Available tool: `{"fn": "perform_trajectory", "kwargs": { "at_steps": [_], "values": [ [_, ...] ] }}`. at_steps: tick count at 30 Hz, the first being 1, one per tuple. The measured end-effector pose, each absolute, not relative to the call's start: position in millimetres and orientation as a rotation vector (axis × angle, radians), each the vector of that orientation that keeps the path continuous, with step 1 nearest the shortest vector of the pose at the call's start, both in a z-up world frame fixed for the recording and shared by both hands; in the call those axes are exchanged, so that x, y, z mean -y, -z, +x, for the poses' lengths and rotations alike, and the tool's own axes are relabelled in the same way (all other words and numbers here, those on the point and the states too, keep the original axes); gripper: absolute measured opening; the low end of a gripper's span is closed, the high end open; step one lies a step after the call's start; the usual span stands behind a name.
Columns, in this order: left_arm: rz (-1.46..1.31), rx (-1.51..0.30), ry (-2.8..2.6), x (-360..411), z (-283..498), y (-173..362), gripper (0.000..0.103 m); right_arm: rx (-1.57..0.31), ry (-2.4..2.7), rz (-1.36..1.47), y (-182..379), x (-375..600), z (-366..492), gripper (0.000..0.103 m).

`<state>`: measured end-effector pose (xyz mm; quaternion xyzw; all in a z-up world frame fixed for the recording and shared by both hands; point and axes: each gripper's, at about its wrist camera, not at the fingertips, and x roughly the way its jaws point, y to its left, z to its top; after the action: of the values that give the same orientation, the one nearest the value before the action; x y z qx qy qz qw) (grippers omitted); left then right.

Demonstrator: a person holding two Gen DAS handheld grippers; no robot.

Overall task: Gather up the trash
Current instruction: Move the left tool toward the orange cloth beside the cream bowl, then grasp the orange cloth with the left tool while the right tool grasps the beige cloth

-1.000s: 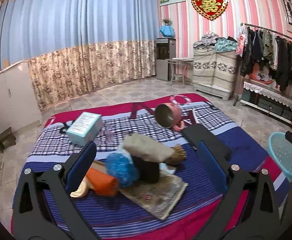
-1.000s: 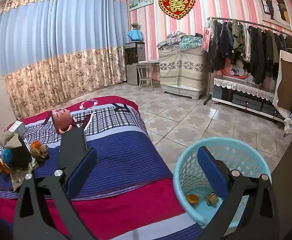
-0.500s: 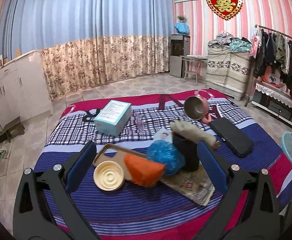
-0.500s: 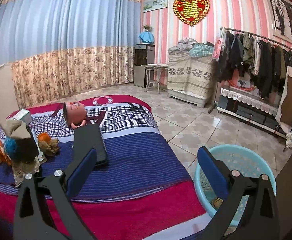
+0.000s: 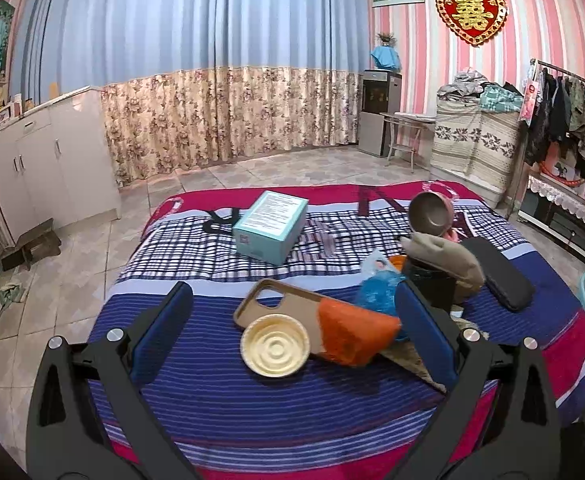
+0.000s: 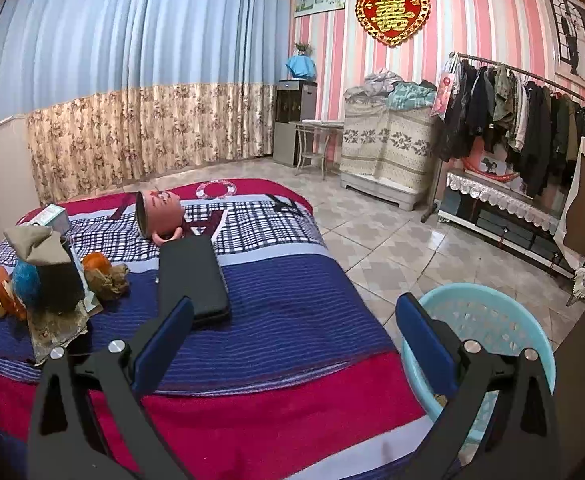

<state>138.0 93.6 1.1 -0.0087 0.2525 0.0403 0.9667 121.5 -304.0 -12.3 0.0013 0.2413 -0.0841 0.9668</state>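
Note:
A heap of trash lies on the striped bedspread [image 5: 220, 384]: a round cream lid [image 5: 275, 346], an orange wrapper [image 5: 352, 332], a blue crinkled ball [image 5: 376, 294], a brown phone case [image 5: 268, 300], a black cup [image 5: 432, 288] under a beige cloth. My left gripper [image 5: 292, 330] hovers open over the lid and orange wrapper, holding nothing. In the right wrist view the same heap [image 6: 40, 280] sits at far left. My right gripper [image 6: 292, 344] stands open and empty above the bed's edge, beside the light blue basket [image 6: 488, 320] on the floor.
A teal box [image 5: 270, 226], a pink metal mug [image 5: 430, 216] on its side and a long black case [image 6: 192, 276] also lie on the bed. White cabinets [image 5: 48, 164] stand left; a clothes rack [image 6: 524, 120] and covered furniture line the right wall.
My left gripper has swung left and drawn back, so the lid and phone case now show between its fingers. My right gripper has turned left, away from the basket, toward the bed.

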Motion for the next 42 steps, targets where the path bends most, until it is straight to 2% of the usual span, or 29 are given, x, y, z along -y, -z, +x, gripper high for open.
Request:
{"fn": "perform_trajectory", "kwargs": {
  "at_steps": [7,12,24,26,28,29,31,32,42],
  "values": [
    [-0.022,-0.548,-0.104,-122,139,10,0.097,-0.557,0.177,-0.043,21,292,130,0.099],
    [-0.045,-0.594,-0.068,-129,147,26,0.097,-0.539,0.201,-0.053,23,287,130,0.099],
    [-0.008,-0.644,0.113,-81,171,56,0.097,-0.611,0.192,-0.045,40,287,145,0.099],
    [0.005,-0.641,0.143,-74,176,57,0.091,-0.614,0.178,-0.041,41,287,145,0.099],
    [-0.002,-0.653,0.201,-69,184,58,0.063,-0.617,0.171,-0.056,42,282,146,0.099],
    [-0.003,-0.671,0.223,-68,188,60,0.056,-0.618,0.170,-0.063,42,280,146,0.099],
    [-0.009,-0.682,0.250,-68,190,60,0.021,-0.616,0.161,-0.073,41,276,146,0.099],
    [-0.012,-0.678,0.263,-69,188,59,0.016,-0.615,0.151,-0.075,41,273,146,0.099],
    [0.006,-0.583,0.199,-104,158,21,0.016,-0.596,-0.002,-0.108,29,218,146,0.099]
  ]
}}
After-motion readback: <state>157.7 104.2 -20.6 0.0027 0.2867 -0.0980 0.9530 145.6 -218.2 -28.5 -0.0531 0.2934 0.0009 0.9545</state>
